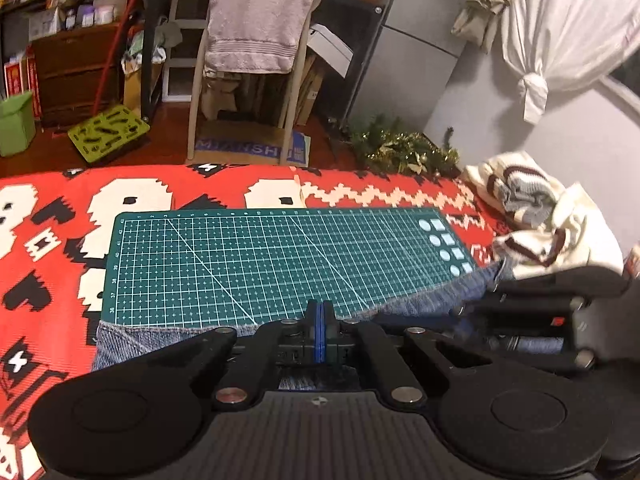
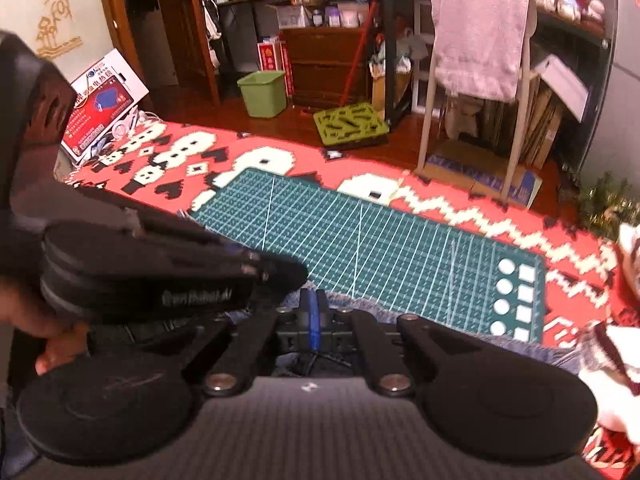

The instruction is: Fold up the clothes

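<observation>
Denim [image 1: 132,338] is lying along the near edge of the green mat [image 1: 260,264], partly over it, on the red patterned blanket [image 1: 48,216]; only its frayed far hem is showing past both grippers.

Left gripper [image 1: 319,322] is sitting low over the hem, blue pads pressed together; no cloth is visible between the tips, so whether it is pinching denim cannot be told.

Right gripper [image 2: 314,320] is likewise clenched, pads meeting, over the denim [image 2: 400,308] at the mat's [image 2: 400,248] near edge; grasp unclear. It is lying just beside the left gripper.

A cream striped sweater [image 1: 532,216] is bunching at the blanket's right end, apart from the mat. A chair [image 1: 256,40] with a draped towel is standing beyond.
</observation>
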Demonstrator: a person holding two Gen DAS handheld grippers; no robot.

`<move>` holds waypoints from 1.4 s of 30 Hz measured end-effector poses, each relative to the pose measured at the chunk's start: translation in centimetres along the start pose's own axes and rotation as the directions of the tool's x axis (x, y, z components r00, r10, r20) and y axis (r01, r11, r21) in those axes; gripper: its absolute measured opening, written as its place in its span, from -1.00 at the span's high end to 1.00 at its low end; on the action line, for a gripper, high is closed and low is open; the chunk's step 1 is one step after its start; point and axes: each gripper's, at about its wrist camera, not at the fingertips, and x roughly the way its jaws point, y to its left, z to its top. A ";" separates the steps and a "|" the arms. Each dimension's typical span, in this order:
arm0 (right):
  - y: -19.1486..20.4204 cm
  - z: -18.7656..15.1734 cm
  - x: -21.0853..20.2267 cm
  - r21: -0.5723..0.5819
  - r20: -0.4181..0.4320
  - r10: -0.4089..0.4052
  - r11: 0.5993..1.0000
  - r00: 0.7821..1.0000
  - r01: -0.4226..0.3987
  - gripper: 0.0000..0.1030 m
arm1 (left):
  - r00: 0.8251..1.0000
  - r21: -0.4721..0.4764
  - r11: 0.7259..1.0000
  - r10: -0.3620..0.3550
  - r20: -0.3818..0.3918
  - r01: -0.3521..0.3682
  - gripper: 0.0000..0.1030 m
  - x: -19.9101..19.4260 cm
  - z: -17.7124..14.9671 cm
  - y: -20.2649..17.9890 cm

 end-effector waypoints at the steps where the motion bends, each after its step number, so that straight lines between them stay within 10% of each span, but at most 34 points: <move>1: 0.2 0.0 0.5 -0.008 -0.009 -0.006 1.000 1.000 0.006 0.97 | 1.000 -0.014 1.000 -0.007 0.000 0.007 0.98 0.0 0.1 0.3; 9: 0.0 1.9 2.2 0.028 0.018 -0.028 0.999 0.999 0.028 0.97 | 0.999 -0.115 0.993 -0.033 0.035 0.036 0.98 -3.0 1.5 3.1; 42: -8.8 -1.9 -5.9 0.127 -0.018 -0.084 0.988 0.996 0.086 0.95 | 1.000 -0.009 1.000 0.003 -0.008 -0.003 0.98 -5.1 0.0 3.1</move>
